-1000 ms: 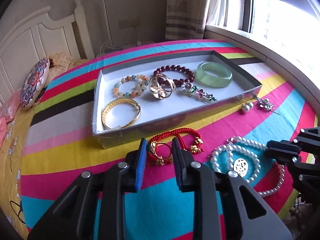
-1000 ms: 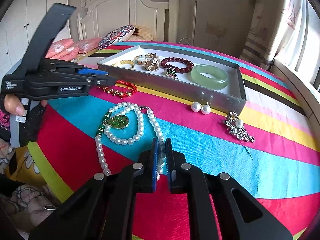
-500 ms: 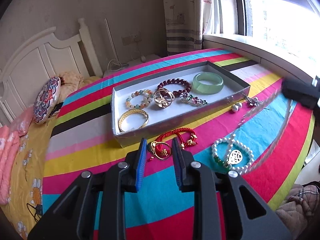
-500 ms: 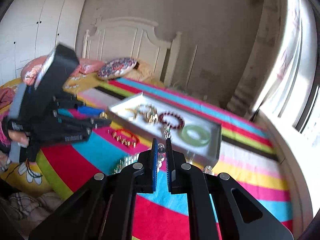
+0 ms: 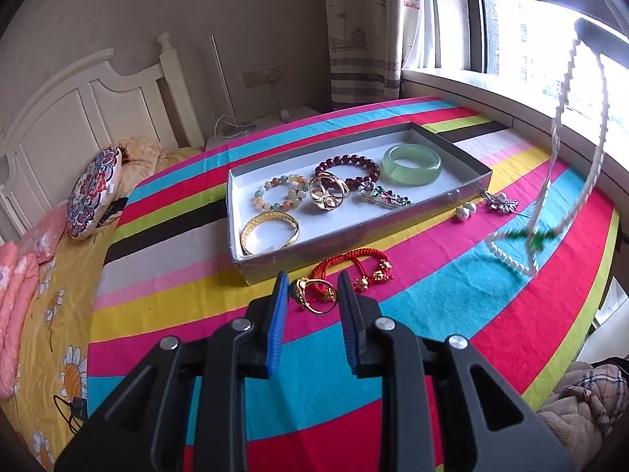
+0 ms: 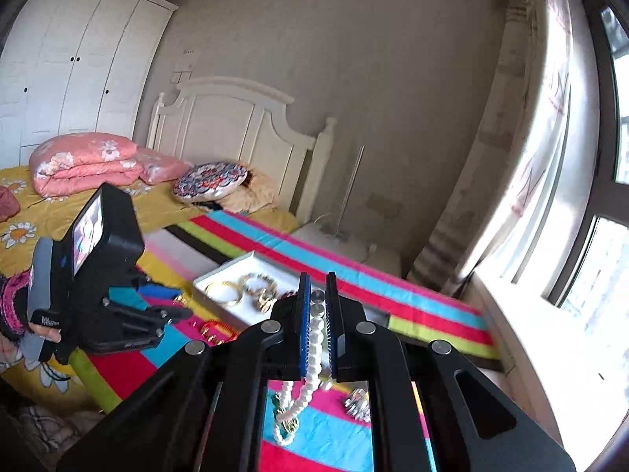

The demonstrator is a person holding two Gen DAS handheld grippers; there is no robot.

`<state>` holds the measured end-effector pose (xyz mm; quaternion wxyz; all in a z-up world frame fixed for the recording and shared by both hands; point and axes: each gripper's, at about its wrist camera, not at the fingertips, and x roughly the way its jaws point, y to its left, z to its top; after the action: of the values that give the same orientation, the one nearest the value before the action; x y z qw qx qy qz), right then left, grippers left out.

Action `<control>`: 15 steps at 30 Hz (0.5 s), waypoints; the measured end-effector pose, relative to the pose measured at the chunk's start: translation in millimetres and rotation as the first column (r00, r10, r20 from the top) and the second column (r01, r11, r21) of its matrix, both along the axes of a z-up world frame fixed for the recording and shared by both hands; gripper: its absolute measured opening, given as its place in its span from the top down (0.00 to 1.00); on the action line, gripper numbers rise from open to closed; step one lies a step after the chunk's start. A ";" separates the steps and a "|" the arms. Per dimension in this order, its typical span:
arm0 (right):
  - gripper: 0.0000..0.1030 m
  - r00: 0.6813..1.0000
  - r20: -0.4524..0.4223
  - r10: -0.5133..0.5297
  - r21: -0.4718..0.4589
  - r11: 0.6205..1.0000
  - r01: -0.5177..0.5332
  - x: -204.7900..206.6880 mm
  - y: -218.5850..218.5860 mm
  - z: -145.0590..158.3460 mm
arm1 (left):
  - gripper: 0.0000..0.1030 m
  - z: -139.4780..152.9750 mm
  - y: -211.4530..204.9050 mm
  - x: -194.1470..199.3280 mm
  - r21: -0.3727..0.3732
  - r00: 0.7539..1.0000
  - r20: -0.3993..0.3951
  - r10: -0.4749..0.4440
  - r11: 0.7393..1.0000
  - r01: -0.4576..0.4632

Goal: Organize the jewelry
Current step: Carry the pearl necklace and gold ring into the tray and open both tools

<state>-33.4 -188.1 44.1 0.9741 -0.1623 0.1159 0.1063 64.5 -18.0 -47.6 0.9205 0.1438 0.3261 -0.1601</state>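
In the left wrist view, the left gripper [image 5: 310,306] hangs over the striped cloth [image 5: 412,314] with its jaws a little apart and nothing between the pads. Seen through the gap, a gold ring [image 5: 314,295] lies on the cloth just beyond the fingertips, touching a red cord bracelet [image 5: 354,263]. Farther off sits the shallow grey tray [image 5: 354,232], already holding a gold bangle [image 5: 269,232], a pastel bead bracelet [image 5: 281,196], a dark red bead bracelet [image 5: 350,171] and a green jade bangle [image 5: 412,165]. At the right, the pearl necklace [image 5: 558,118] hangs in a long loop in the air, its low end still brushing the cloth; a pair of pearl earrings [image 5: 466,210] and a brooch [image 5: 499,202] lie near the tray's right corner.

In the right wrist view, the right gripper [image 6: 316,330] is clamped tight on the pearl strand, which droops below the jaws towards the cloth.

The necklace looks light but limp and free to swing, and round pearls are slick, so a pinch across the strand with steady closure seems right; gripping near the middle would shorten the dangling loop. The pendant's weight may pull it sideways, and the string could snag on the tray's rim.
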 end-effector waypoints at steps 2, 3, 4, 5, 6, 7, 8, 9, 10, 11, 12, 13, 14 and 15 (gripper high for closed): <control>0.92 1.000 0.028 -0.004 -0.010 1.000 0.004 0.3 0.1 10.1 | 0.76 1.0 0.7 -0.3 -0.002 1.000 0.002 0.000 1.000 0.000; 0.92 0.999 0.036 -0.005 -0.012 1.000 0.005 -0.1 0.1 13.4 | 0.76 2.0 1.3 0.1 -0.003 1.000 0.003 0.000 1.000 0.000; 0.92 0.999 0.050 -0.007 -0.013 1.000 0.008 0.7 -0.1 18.6 | 0.76 2.5 1.3 0.5 -0.004 1.000 0.003 0.000 1.000 0.000; 0.92 0.998 0.057 -0.009 -0.013 1.000 0.009 1.6 -1.2 20.3 | 0.76 3.1 1.4 0.8 -0.005 1.000 0.003 -0.001 1.000 0.001; 0.92 0.998 0.066 -0.011 -0.012 1.000 0.012 2.7 -1.8 24.2 | 0.76 3.4 1.3 0.2 -0.004 1.000 0.004 -0.001 1.000 0.001; 0.92 0.997 0.072 -0.013 -0.011 1.000 0.014 3.6 -1.6 26.1 | 0.76 3.3 1.3 0.2 -0.004 1.000 0.005 0.000 1.000 0.000; 0.92 0.997 0.082 -0.014 -0.011 1.000 0.015 4.8 -1.7 30.1 | 0.76 3.7 1.3 0.7 -0.003 1.000 0.005 0.000 1.000 0.000; 0.92 0.996 0.090 -0.013 -0.011 1.000 0.014 6.0 -1.3 34.0 | 0.76 3.8 1.0 1.7 -0.004 1.000 0.005 0.000 1.000 0.000; 0.92 0.995 0.099 -0.011 -0.010 1.000 0.012 7.5 -0.3 37.4 | 0.76 4.2 1.5 2.3 -0.004 1.000 0.004 0.000 1.000 0.000; 0.92 0.994 0.106 -0.010 -0.011 1.000 0.011 8.3 0.2 40.2 | 0.76 4.3 1.6 3.2 -0.005 1.000 0.003 0.001 1.000 -0.001; 0.92 0.994 0.112 -0.008 -0.012 1.000 0.009 9.5 1.0 43.0 | 0.76 4.5 1.8 3.3 -0.006 1.000 0.002 0.002 1.000 -0.002; 0.92 0.993 0.120 -0.006 -0.014 1.000 0.007 11.2 2.8 45.9 | 0.76 4.6 2.1 3.9 -0.007 1.000 0.001 0.003 1.000 -0.003; 0.92 0.992 0.129 -0.004 -0.017 1.000 0.007 13.6 4.2 49.6 | 0.76 4.8 2.5 4.4 -0.008 1.000 0.000 0.002 1.000 -0.002; 0.92 0.991 0.135 -0.003 -0.021 1.000 0.006 15.7 5.5 52.0 | 0.76 5.3 2.8 5.1 -0.008 1.000 0.000 0.001 1.000 -0.001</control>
<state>-17.7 -182.6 96.1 0.9782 -0.1790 0.0514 0.0917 69.5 -15.2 -42.3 0.9212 0.1398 0.3255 -0.1610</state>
